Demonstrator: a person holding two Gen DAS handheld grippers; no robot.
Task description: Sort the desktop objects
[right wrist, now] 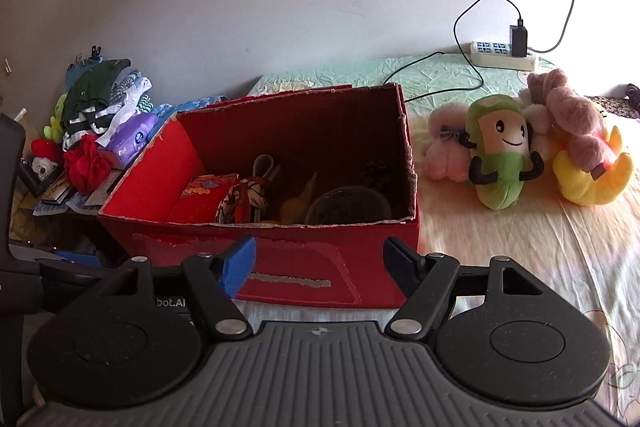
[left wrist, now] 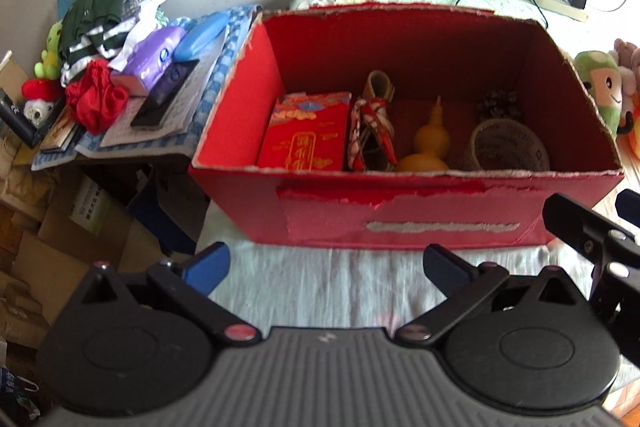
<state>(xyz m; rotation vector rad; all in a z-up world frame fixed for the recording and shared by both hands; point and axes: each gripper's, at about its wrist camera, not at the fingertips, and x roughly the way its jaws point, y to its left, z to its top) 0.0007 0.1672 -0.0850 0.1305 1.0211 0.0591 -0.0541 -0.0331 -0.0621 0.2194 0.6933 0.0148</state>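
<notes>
Both grippers, left point(left wrist: 326, 265) and right point(right wrist: 320, 259), are hanging spread wide and empty in front of the red box point(left wrist: 400, 223), which is sitting on the bed holding a gourd point(left wrist: 430, 139) and tape roll point(left wrist: 508, 147).

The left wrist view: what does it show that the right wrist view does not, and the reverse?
Only the left wrist view shows the long blue case on the side pile and a tip of the other claw. Only the right wrist view shows the yellow plush toy and the pink plush toy. Both show the red cardboard box, the yellow gourd inside, and open claws.
</notes>
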